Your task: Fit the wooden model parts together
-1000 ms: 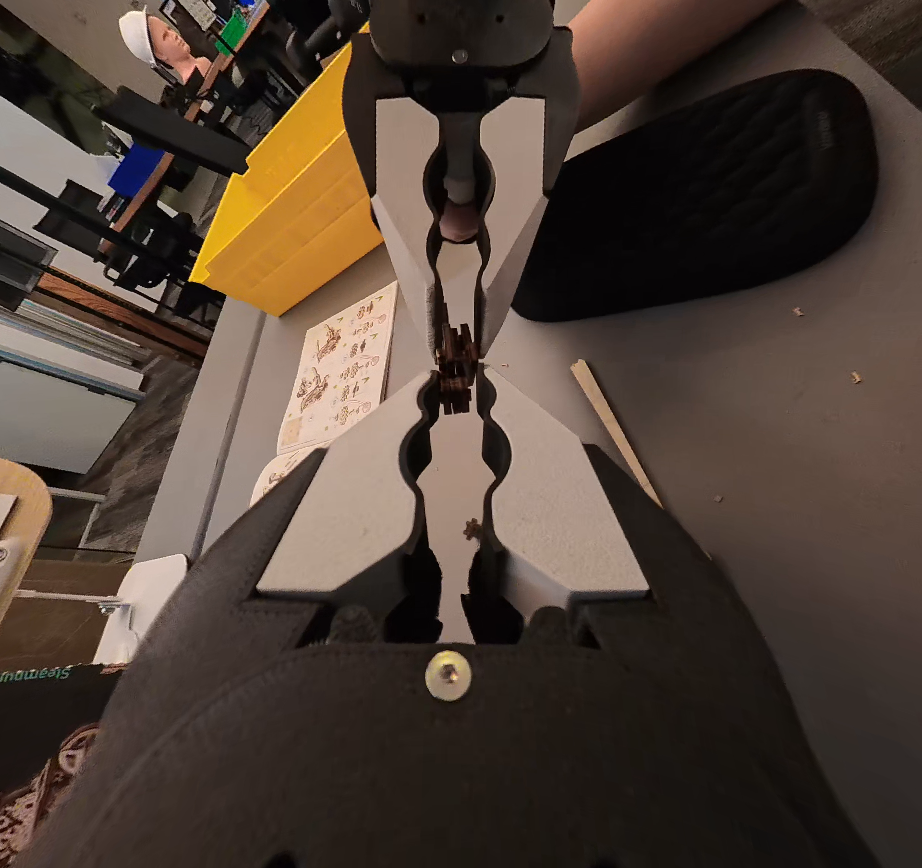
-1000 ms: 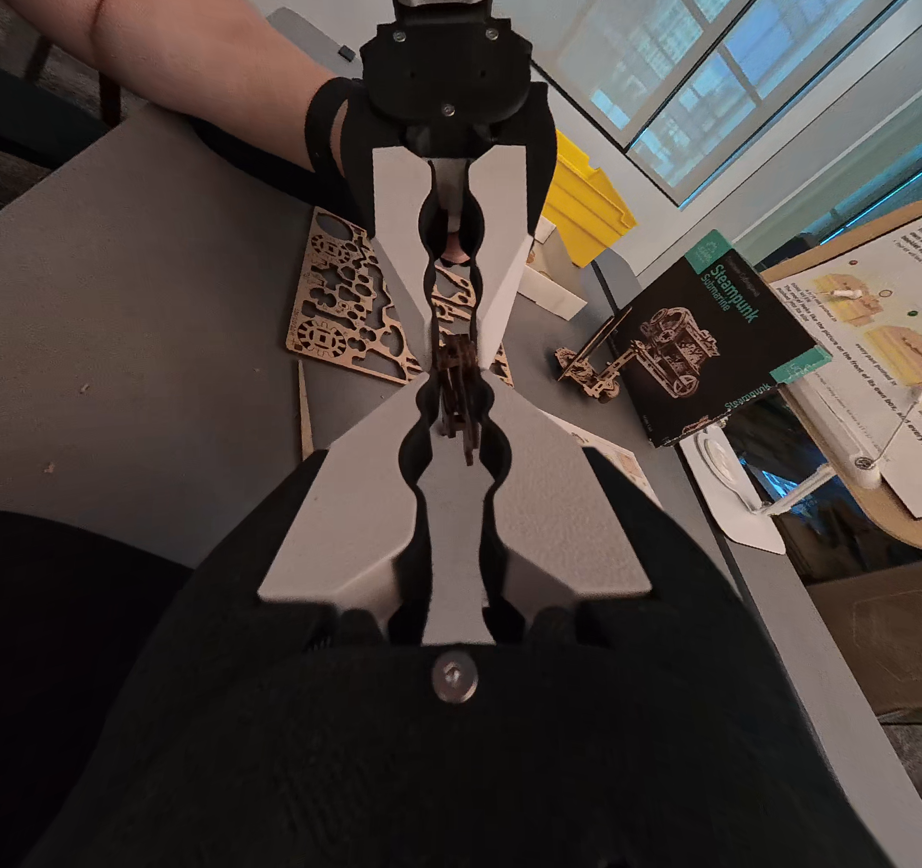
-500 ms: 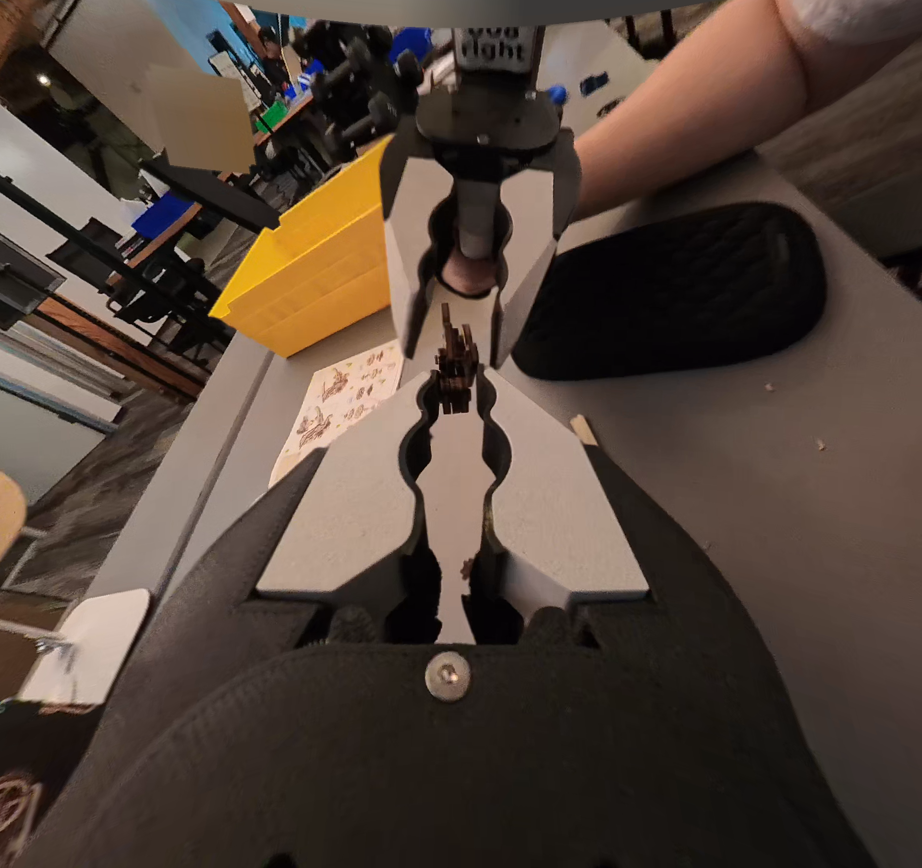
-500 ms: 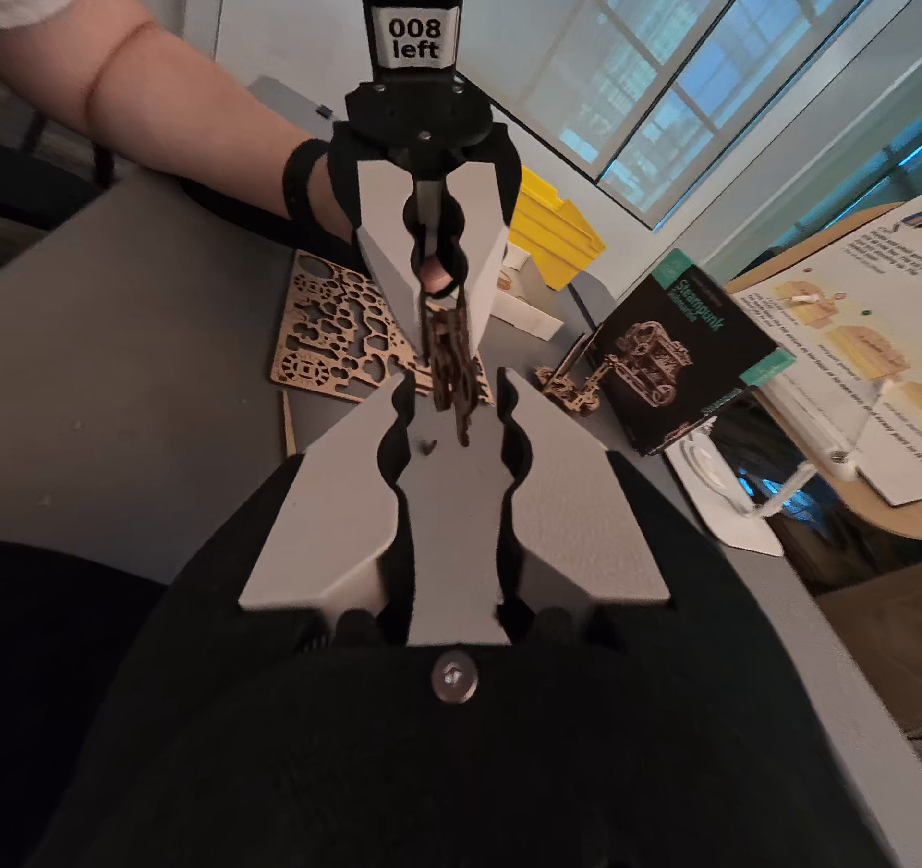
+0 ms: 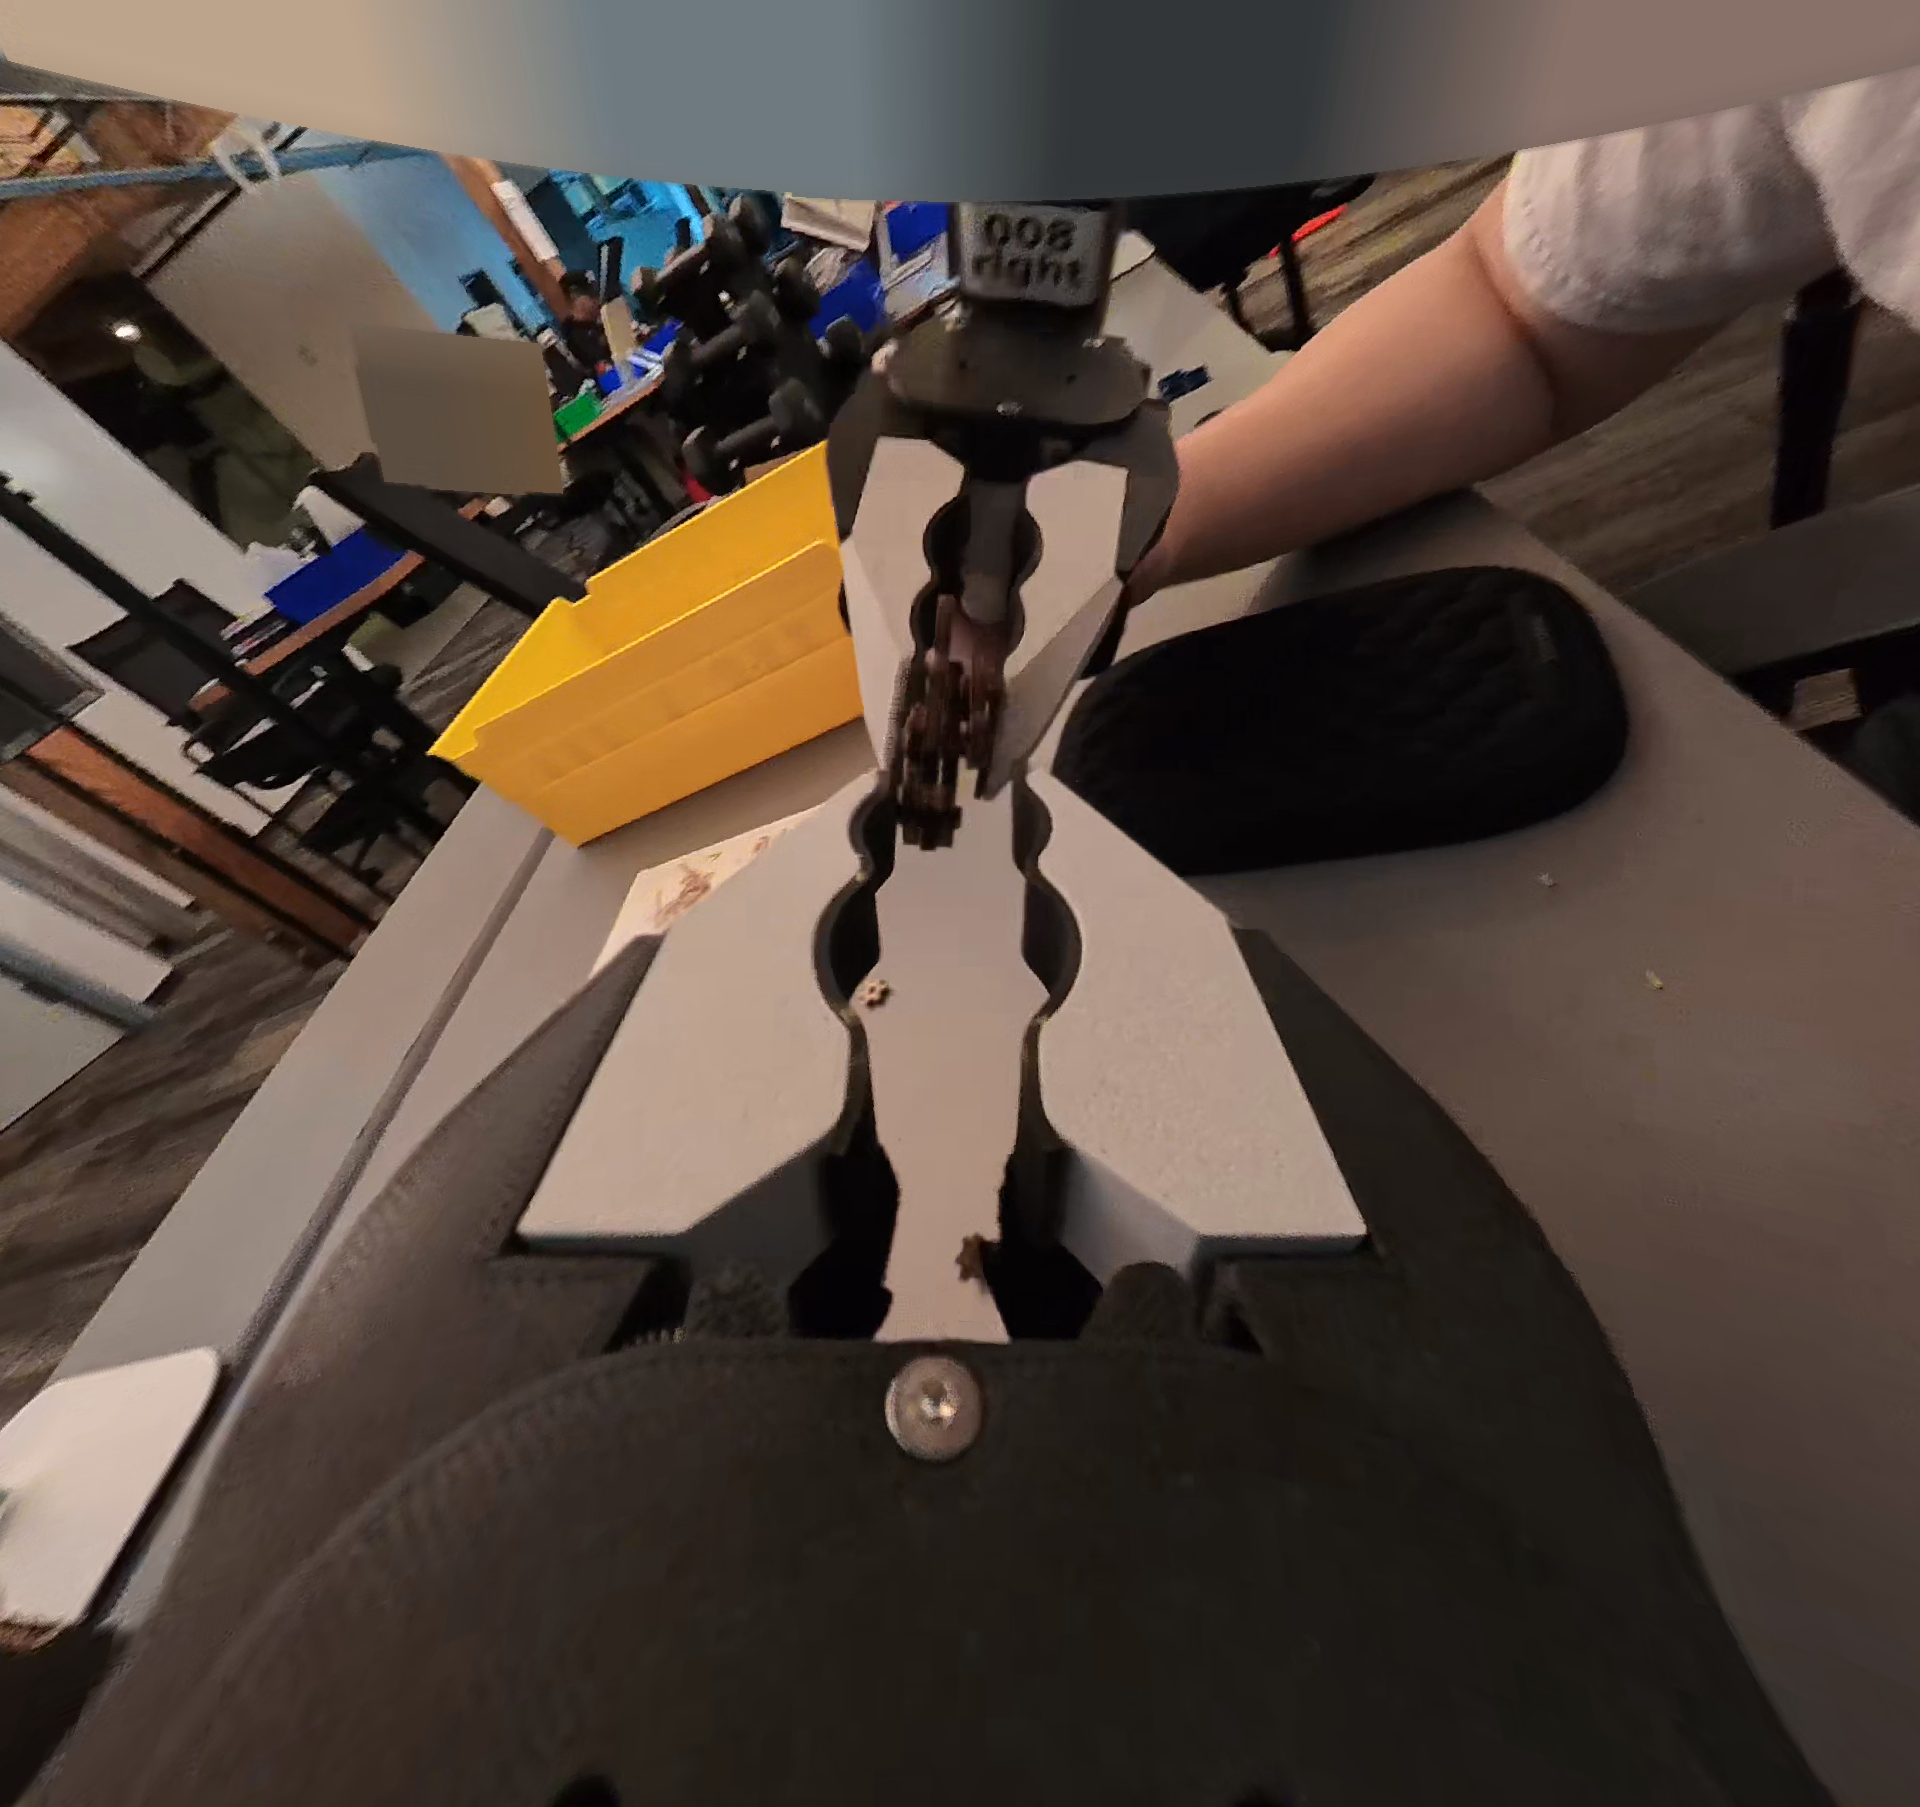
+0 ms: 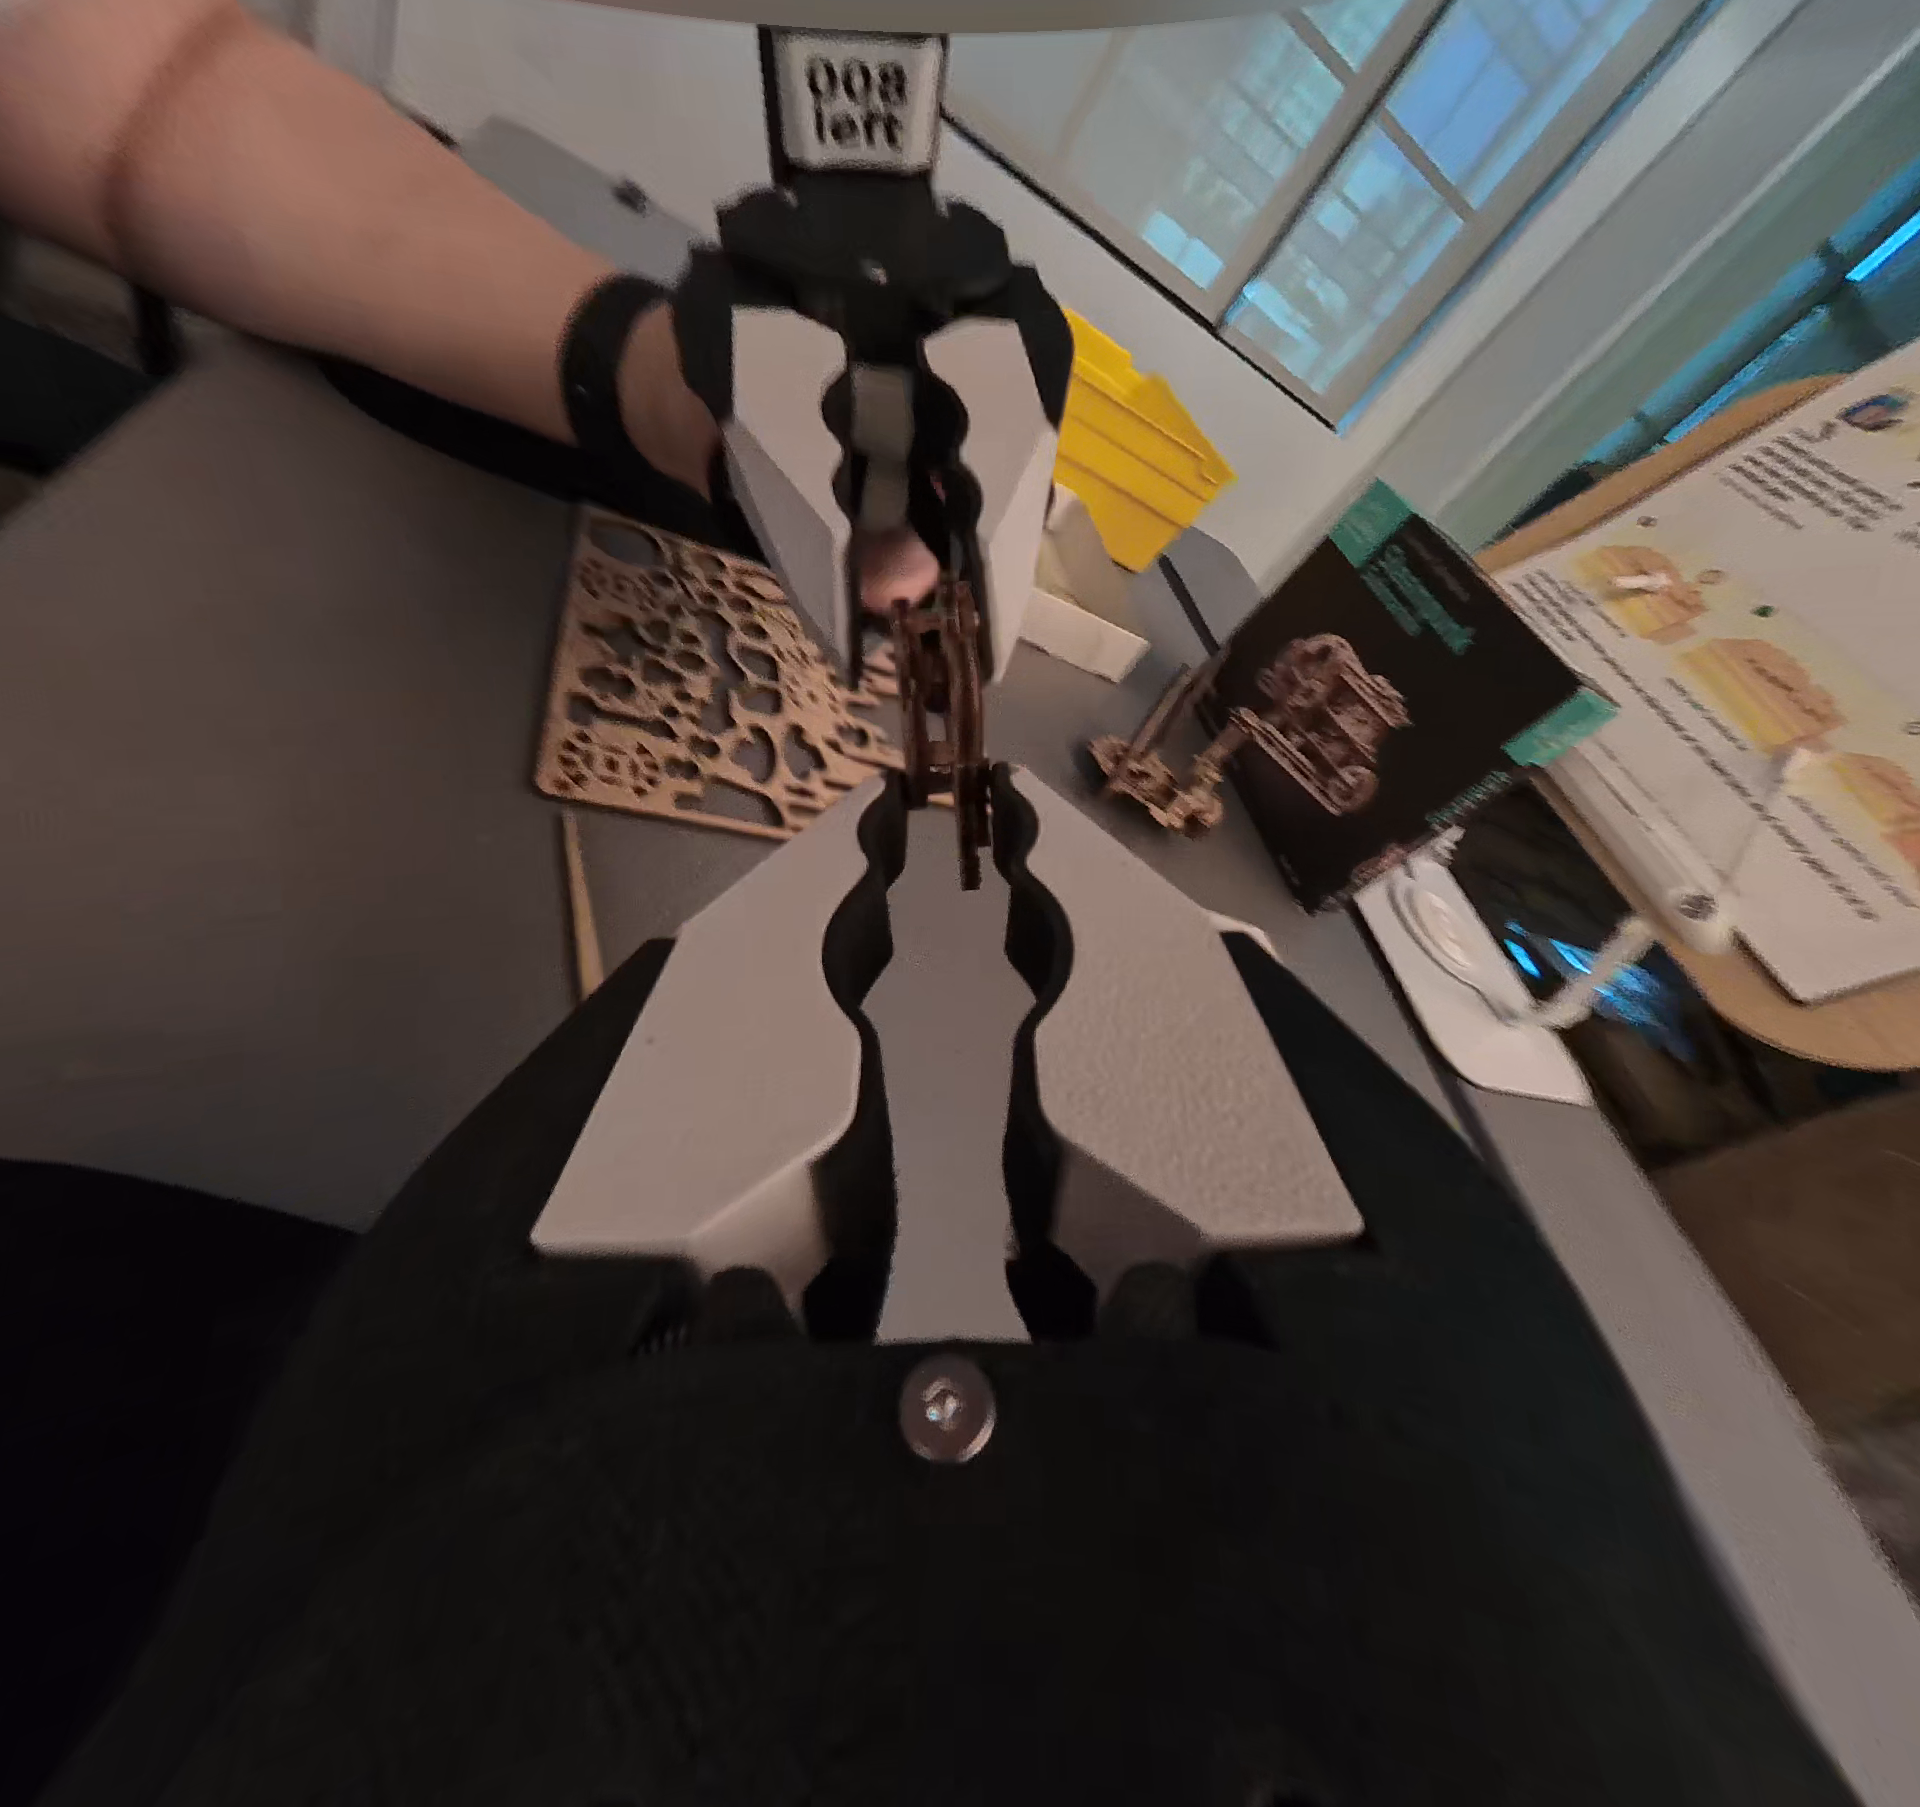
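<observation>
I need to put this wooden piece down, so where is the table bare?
Bare grey table lies left of the cut-out wooden sheet. Crowded to the right: small wooden model, dark box, yellow bins.

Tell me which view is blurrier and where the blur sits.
Right wrist view: blurrier, motion smear across the far left hand-held gripper, the cut-out wooden sheet and the box. Left wrist view: mostly sharp, slight smear on the wooden model part; dim room in both.
</observation>
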### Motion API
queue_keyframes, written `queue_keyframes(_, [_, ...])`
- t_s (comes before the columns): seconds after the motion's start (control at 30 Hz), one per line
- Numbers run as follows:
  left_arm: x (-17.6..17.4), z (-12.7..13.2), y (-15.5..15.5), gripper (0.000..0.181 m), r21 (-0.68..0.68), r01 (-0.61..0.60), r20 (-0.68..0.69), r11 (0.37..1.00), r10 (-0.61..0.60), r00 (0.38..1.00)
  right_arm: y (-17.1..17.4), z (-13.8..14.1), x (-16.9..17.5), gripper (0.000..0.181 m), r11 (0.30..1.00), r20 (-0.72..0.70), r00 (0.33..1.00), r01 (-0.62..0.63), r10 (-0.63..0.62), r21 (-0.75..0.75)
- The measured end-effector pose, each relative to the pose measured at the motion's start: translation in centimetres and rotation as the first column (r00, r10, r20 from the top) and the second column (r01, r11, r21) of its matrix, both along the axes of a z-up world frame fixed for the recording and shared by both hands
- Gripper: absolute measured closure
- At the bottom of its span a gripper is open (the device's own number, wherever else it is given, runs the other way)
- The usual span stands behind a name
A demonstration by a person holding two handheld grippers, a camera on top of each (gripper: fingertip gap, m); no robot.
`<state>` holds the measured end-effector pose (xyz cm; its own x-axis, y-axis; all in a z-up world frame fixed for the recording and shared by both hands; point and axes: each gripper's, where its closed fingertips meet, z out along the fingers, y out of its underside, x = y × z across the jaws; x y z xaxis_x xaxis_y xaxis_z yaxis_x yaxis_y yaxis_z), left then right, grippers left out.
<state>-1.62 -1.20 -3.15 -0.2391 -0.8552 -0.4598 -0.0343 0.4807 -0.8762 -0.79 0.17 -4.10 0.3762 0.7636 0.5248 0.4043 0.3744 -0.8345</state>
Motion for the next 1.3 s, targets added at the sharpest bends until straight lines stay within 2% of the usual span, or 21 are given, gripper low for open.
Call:
queue_keyframes(0.1, [0.0,0.1,0.3,0.152,0.045,-0.041,0.009,0.998,0.041,0.999,0.8,-0.9,0.4,0.167,0.997,0.105,0.992,0.069,-0.074,0.045])
queue_keyframes(0.27, [0.6,-1.8,0.5,0.153,0.156,-0.079,-0.059,0.985,0.089,0.994,0.9,-2.0,0.2,0.166,0.994,0.193,0.975,0.096,-0.106,0.058])
queue_keyframes(0.37, [0.7,-2.4,0.9,0.166,0.205,-0.115,-0.063,0.972,0.131,0.989,0.8,-2.3,-0.1,0.166,0.993,0.22,0.969,0.107,-0.116,0.053])
queue_keyframes(0.43, [0.6,-2.4,1.0,0.166,0.188,-0.11,-0.065,0.976,0.124,0.99,0.9,-2.2,-0.1,0.166,0.992,0.204,0.971,0.115,-0.121,0.043])
queue_keyframes(0.6, [0.3,-1.0,0.8,0.166,0.046,-0.068,-0.033,0.997,0.07,0.997,0.4,-0.5,-0.3,0.166,0.997,0.076,0.994,0.08,-0.08,0.003])
queue_keyframes(0.73, [0.3,-1.2,0.8,0.166,0.057,-0.064,-0.041,0.996,0.066,0.997,0.3,-0.7,-0.4,0.166,0.997,0.08,0.994,0.072,-0.071,-0.02])
queue_keyframes(1.0, [0.1,-0.9,0.5,0.166,0.095,-0.051,-0.019,0.994,0.053,0.998,-0.1,-0.2,-0.5,0.166,0.998,0.064,0.997,0.048,-0.049,0.028])
queue_keyframes(1.1, [0.0,-0.7,0.6,0.166,0.109,-0.06,-0.01,0.992,0.061,0.998,-0.6,1.2,-0.6,0.15,0.995,0.007,1.0,0.025,-0.026,0.092])
queue_keyframes(1.17, [0.0,-0.7,0.6,0.166,0.108,-0.059,-0.009,0.992,0.06,0.998,-1.6,1.5,-1.0,0.155,0.991,0.009,1.0,-0.026,0.025,0.128])
queue_keyframes(1.3, [0.1,-1.0,0.4,0.166,0.097,-0.043,-0.024,0.994,0.045,0.999,-1.2,0.6,-1.0,0.163,0.994,0.045,0.999,-0.006,0.001,0.11])
